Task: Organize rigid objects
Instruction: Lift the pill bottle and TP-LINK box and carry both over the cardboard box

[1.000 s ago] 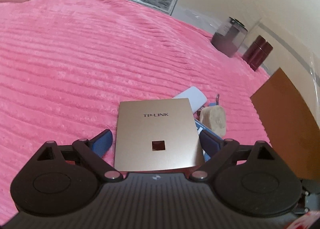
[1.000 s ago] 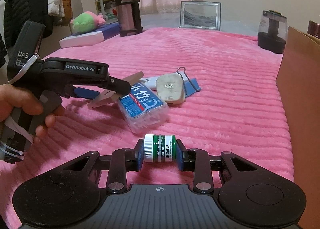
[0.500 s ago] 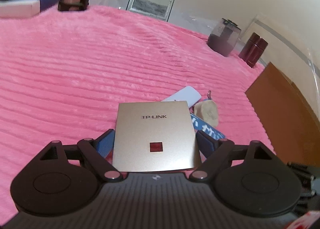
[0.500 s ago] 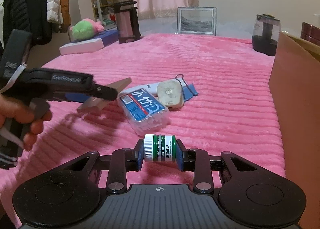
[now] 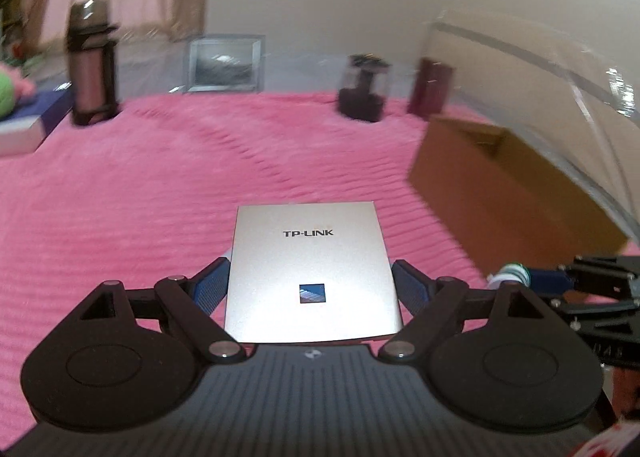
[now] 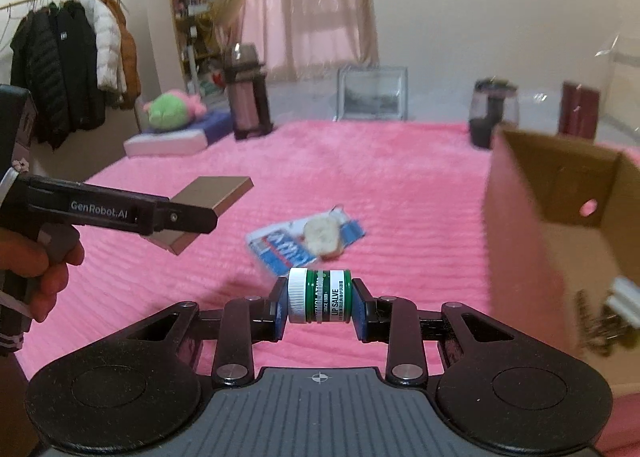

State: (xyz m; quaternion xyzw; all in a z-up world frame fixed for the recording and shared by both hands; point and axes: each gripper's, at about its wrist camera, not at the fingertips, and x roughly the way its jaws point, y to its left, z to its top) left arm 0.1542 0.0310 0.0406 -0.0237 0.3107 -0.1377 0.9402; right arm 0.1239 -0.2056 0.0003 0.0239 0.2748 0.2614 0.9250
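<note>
Pink ribbed blanket [image 6: 360, 177] everywhere; left tongs [image 5: 310, 289] clamp the TP-LINK panel [image 5: 310, 265], right tongs [image 6: 319, 303] pinch a lip salve jar [image 6: 319, 295], cardboard box [image 6: 560, 237] alongside, curtains [image 6: 320, 9] behind.

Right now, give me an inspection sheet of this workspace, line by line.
Surface: pink ribbed blanket, covering the whole work area.
Job's things: flat gold TP-LINK plate and a green lip salve jar, both held off the blanket; cardboard box open at the right, with some small items inside, too blurred to name.
Clutter: blue packet with a pale lump on it, lying mid-blanket.
Grippers: left tongs clamp the plate by its side edges; right tongs clamp the jar on its side.
Cables: nothing seen.
Surroundings: tall flask, picture frame, dark jar, coat rack, curtains.
</note>
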